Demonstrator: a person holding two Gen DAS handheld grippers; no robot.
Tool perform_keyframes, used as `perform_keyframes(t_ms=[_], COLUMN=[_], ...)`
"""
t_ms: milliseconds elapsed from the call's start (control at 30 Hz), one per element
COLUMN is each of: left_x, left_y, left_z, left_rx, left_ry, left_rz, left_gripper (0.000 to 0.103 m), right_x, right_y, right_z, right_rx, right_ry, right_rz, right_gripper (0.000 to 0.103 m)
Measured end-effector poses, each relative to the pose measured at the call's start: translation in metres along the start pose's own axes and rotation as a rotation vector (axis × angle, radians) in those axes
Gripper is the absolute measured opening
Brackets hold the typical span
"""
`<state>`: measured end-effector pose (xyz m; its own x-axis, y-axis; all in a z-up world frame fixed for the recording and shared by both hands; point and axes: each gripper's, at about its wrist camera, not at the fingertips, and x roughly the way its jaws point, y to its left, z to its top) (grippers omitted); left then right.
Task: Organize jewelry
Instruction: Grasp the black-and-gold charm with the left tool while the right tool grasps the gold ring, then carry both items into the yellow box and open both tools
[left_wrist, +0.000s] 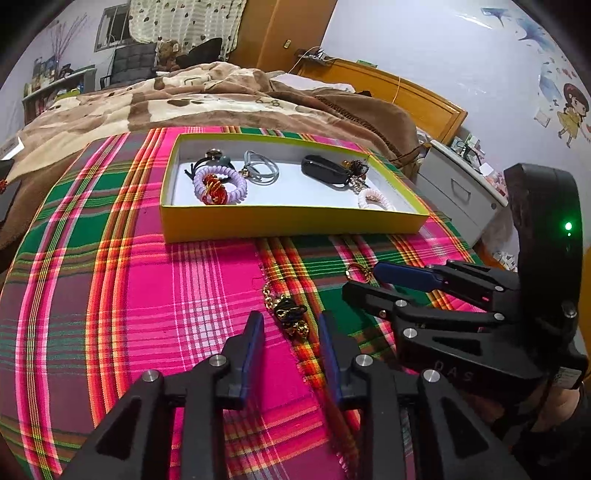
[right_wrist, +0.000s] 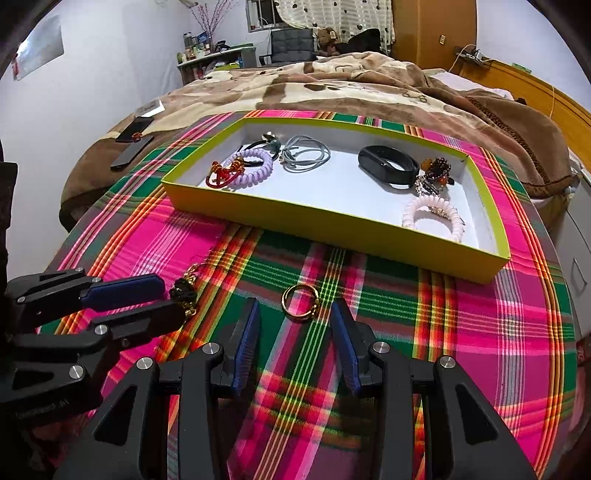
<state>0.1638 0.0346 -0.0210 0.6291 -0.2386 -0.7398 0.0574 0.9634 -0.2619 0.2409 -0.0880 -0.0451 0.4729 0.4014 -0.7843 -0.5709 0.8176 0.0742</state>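
Note:
A yellow-green box (left_wrist: 291, 221) (right_wrist: 332, 221) with a white inside lies on the plaid cloth and holds several pieces: a lilac coil bracelet (left_wrist: 220, 183) (right_wrist: 255, 168), a grey cord (left_wrist: 260, 166), a black band (left_wrist: 323, 169) (right_wrist: 388, 162), a white bead bracelet (right_wrist: 434, 214). A gold and black chain (left_wrist: 290, 317) (right_wrist: 184, 290) lies just ahead of my open left gripper (left_wrist: 291, 325) (right_wrist: 173, 299). A gold ring (right_wrist: 300, 300) (left_wrist: 356, 271) lies on the cloth just ahead of my open right gripper (right_wrist: 295, 314) (left_wrist: 360, 278).
The plaid cloth (left_wrist: 147, 295) covers a round table beside a bed with a brown blanket (right_wrist: 332, 85). A phone (right_wrist: 133, 146) lies on the bed. A grey drawer unit (left_wrist: 458, 192) stands at the right.

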Motion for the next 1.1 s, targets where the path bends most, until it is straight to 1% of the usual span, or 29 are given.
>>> perform_keyframes(t_ms=[33,100,133,167,467,567,600,667,700,800,833,1100], left_x=[0.001,0.003,0.003,0.004,0.012,0.015,0.015,0.016,0.016,0.015,0.014,-0.003], left_y=[0.0,0.0,-0.001,-0.002,-0.017,-0.021,-0.022,-0.022,-0.022,-0.024,-0.024,-0.025], left_z=[0.0,0.001,0.001,0.002,0.004,0.005,0.005,0.006,0.005,0.004,0.004,-0.002], left_rx=[-0.005,-0.006,-0.004,0.0,0.055,0.077,0.084,0.092,0.096,0.107,0.11,0.123], left_ry=[0.004,0.007,0.006,0.007,0.018,0.022,0.023,0.025,0.026,0.024,0.021,-0.03], left_rz=[0.001,0.009,0.014,0.02,0.102,0.135,0.142,0.146,0.147,0.149,0.145,0.098], left_gripper=[0.03,0.03,0.03,0.03,0.03,0.023,0.023,0.021,0.019,0.018,0.016,0.016], right_x=[0.0,0.001,0.001,0.001,-0.007,-0.012,-0.014,-0.017,-0.018,-0.023,-0.026,-0.043], right_y=[0.0,0.001,-0.001,-0.002,-0.008,-0.012,-0.013,-0.014,-0.014,-0.016,-0.017,-0.02], right_z=[0.0,0.001,0.001,0.001,-0.004,-0.008,-0.009,-0.011,-0.011,-0.014,-0.016,-0.022], right_rx=[-0.002,-0.008,-0.004,0.002,0.019,0.034,0.037,0.041,0.042,0.055,0.059,0.086], right_ry=[0.001,0.001,0.0,0.0,-0.012,-0.021,-0.023,-0.028,-0.029,-0.036,-0.04,-0.072], right_rz=[-0.005,-0.031,-0.035,-0.029,-0.029,-0.023,-0.021,-0.021,-0.021,-0.019,-0.019,-0.014], right_gripper=[0.04,0.025,0.023,0.022,0.021,0.021,0.021,0.021,0.021,0.021,0.021,0.021])
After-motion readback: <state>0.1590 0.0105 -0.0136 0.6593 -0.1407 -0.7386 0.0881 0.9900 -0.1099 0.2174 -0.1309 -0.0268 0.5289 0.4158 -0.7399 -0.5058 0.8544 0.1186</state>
